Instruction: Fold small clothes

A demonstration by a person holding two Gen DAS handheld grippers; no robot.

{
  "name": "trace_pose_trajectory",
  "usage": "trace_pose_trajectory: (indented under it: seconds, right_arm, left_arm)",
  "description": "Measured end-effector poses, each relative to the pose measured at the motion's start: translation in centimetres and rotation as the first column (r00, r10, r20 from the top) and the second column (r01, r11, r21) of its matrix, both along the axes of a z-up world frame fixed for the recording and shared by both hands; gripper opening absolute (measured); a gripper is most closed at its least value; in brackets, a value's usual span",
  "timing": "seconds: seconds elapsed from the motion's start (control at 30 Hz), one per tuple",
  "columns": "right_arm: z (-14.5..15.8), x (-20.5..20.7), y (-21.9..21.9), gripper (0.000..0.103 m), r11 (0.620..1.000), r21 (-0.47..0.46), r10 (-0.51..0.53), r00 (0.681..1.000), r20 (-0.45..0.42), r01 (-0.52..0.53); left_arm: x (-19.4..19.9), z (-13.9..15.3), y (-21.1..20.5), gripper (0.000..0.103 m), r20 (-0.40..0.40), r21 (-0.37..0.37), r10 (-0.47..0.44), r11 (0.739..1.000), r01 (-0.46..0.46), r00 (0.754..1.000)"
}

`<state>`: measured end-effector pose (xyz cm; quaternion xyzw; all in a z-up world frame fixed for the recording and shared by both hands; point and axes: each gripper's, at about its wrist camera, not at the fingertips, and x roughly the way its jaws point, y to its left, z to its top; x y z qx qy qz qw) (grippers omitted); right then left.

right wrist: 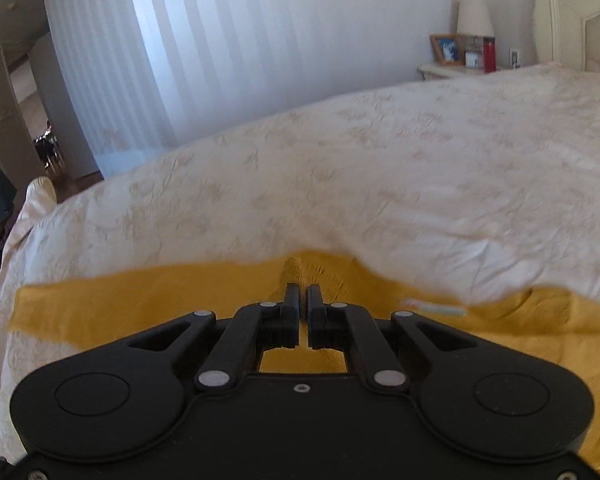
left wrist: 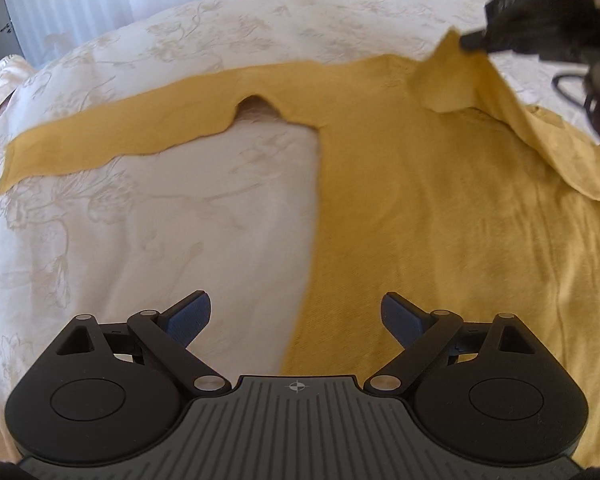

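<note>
A: Any writing to read here?

B: Nothing legible. A pale tag [right wrist: 436, 307] lies on the yellow sweater [left wrist: 420, 200], blurred, and the left hand-held gripper [left wrist: 296, 316] carries only a small crosshair mark on its body.

A: Where is the sweater?

B: Spread on the bed [left wrist: 180, 240], over a cream floral bedspread. One sleeve [left wrist: 112, 136] stretches flat toward the left. The far right part is lifted and drawn over the body of the garment.

A: And the grippers?

B: The left one hovers over the sweater's near edge, pointing steeply down, jaws spread wide with nothing between them. The right hand-held gripper [right wrist: 303, 296] points down at a shallower slant; its jaws stand almost together with only a narrow slit. From the left wrist view its tip pinches the lifted yellow cloth.
</note>
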<state>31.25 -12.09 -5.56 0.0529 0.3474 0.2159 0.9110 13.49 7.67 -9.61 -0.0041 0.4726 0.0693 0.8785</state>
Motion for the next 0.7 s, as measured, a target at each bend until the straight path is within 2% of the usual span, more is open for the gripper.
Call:
trace_pose_trajectory:
  seconds: [0.07, 0.13, 0.2, 0.23, 0.37, 0.5, 0.7]
  right_arm:
    - [-1.1, -0.7, -0.3, 0.017, 1.0, 0.011, 0.0, 1.0, -0.023, 0.0]
    - [-0.9, -2.0, -1.4, 0.024, 0.999, 0.03, -0.01, 0.999, -0.034, 0.011]
    - [-0.2, -3.1, -3.7, 0.056, 0.998, 0.049, -0.048, 0.998, -0.032, 0.05]
    - [0.0, -3.7, -5.0, 0.061, 0.996, 0.051, -0.07, 0.997, -0.027, 0.071]
    - [-0.3, -5.7, -9.7, 0.063, 0.985, 0.015, -0.172, 0.985, 0.002, 0.172]
    - [-1.8, -8.3, -13.3, 0.063, 0.963, -0.038, -0.265, 0.964, 0.025, 0.266]
    - [-5.5, -11.3, -14.5, 0.063, 0.933, -0.133, -0.328, 0.942, 0.071, 0.335]
  left_arm:
    - [-0.1, -0.2, 0.3, 0.093, -0.003, 0.0, -0.004, 1.0, 0.004, 1.0]
    - [0.0, -0.3, 0.5, 0.093, 0.002, -0.005, -0.015, 1.0, 0.015, 1.0]
    - [0.3, -0.1, 0.6, 0.093, 0.02, -0.01, -0.028, 1.0, 0.028, 0.999]
    - [0.5, 0.0, 0.5, 0.093, 0.032, -0.015, -0.035, 0.999, 0.035, 0.999]
    - [2.0, 0.9, -0.1, 0.093, 0.085, -0.045, -0.058, 0.997, 0.062, 0.995]
    - [4.1, 1.5, -1.4, 0.093, 0.126, -0.07, -0.105, 0.991, 0.114, 0.987]
    - [7.6, 1.1, -3.3, 0.093, 0.144, -0.082, -0.174, 0.979, 0.187, 0.974]
